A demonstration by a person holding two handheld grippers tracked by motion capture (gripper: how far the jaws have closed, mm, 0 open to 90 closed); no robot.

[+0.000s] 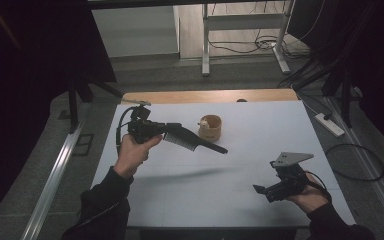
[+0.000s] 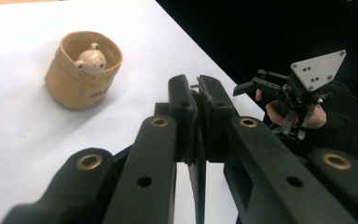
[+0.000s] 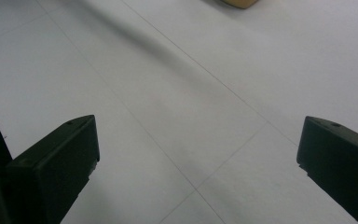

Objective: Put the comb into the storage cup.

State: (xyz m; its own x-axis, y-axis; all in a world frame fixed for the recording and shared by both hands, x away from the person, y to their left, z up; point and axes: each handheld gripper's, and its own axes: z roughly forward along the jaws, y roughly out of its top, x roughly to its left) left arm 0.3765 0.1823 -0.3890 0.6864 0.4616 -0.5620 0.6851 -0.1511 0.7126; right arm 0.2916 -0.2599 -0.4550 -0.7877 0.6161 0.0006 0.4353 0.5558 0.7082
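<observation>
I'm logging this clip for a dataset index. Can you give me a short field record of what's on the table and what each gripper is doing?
surface: white table
left gripper: shut on the black comb, held above the table
comb direction: handle points toward the table's right side in the high view
right gripper: jaws wide apart, nothing between them, low over the table's near right part
container: tan fabric cup, upright, past the comb
in the cup: small bear figure

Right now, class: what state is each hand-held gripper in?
Left hand-held gripper: shut on the comb.
Right hand-held gripper: open, holding nothing.
</observation>
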